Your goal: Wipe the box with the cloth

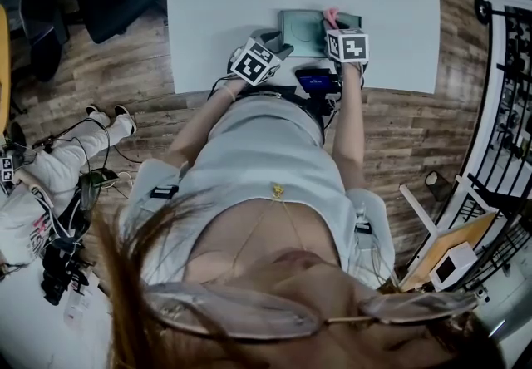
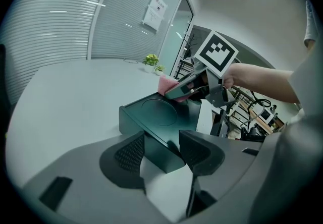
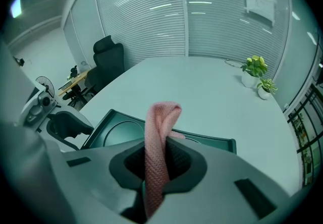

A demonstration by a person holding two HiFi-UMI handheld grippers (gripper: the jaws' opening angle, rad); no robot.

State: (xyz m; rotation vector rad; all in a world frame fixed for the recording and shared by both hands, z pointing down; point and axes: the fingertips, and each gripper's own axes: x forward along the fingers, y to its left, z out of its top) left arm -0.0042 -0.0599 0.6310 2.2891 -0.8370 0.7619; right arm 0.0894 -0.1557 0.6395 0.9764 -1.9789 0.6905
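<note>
Head view: a person leans over a table [image 1: 216,10], with the box [image 1: 301,31] near its front edge. Left gripper view: the left gripper [image 2: 161,150] stands wide open, a corner of the box [image 2: 159,117] loose between its jaws. Right gripper view: the right gripper [image 3: 156,162] is clamped on a pink cloth [image 3: 159,132] over the box [image 3: 111,129].

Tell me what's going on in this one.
A person at a table holds a gripper in each hand. The right gripper is shut on a pink cloth, which it holds over the far edge of the dark box. The left gripper is open, its fingers on either side of the box's near corner. Whether the cloth touches the box is not clear.
</note>
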